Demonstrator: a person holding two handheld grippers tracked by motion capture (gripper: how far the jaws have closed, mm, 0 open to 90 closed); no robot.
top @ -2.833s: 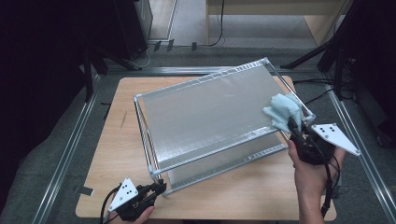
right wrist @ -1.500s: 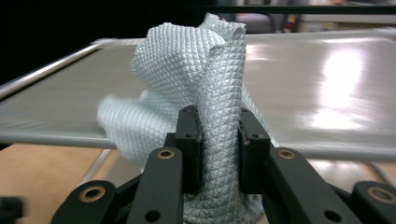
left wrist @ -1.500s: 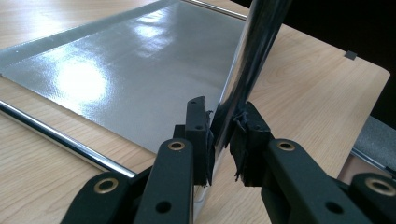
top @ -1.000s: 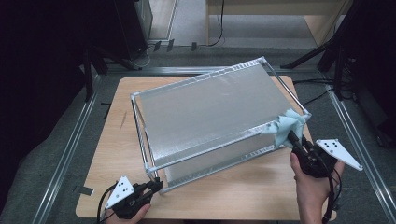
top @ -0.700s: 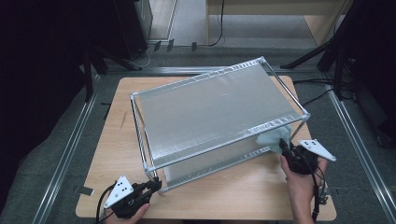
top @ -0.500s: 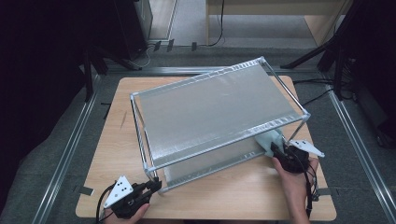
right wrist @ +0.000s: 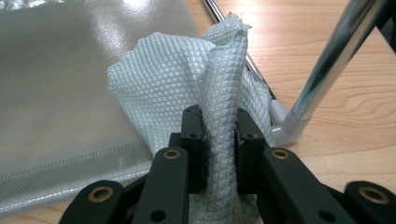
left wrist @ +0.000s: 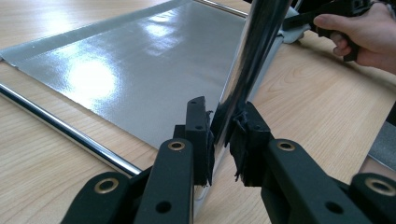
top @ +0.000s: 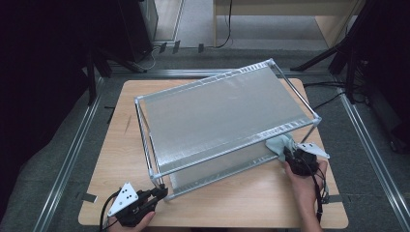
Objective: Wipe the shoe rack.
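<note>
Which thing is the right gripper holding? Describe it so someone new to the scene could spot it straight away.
Start at the two-tier chrome-framed rack with silver shelf sheets on the wooden table. At its lower shelf's near right corner, the right gripper is shut on a pale blue-green, diamond-quilted cloth. It is the only soft, crumpled thing among metal tubes and flat sheets.

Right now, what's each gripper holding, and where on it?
Left gripper: rack's chrome corner post, low down. Right gripper: pale cloth, by a bunched fold.
</note>
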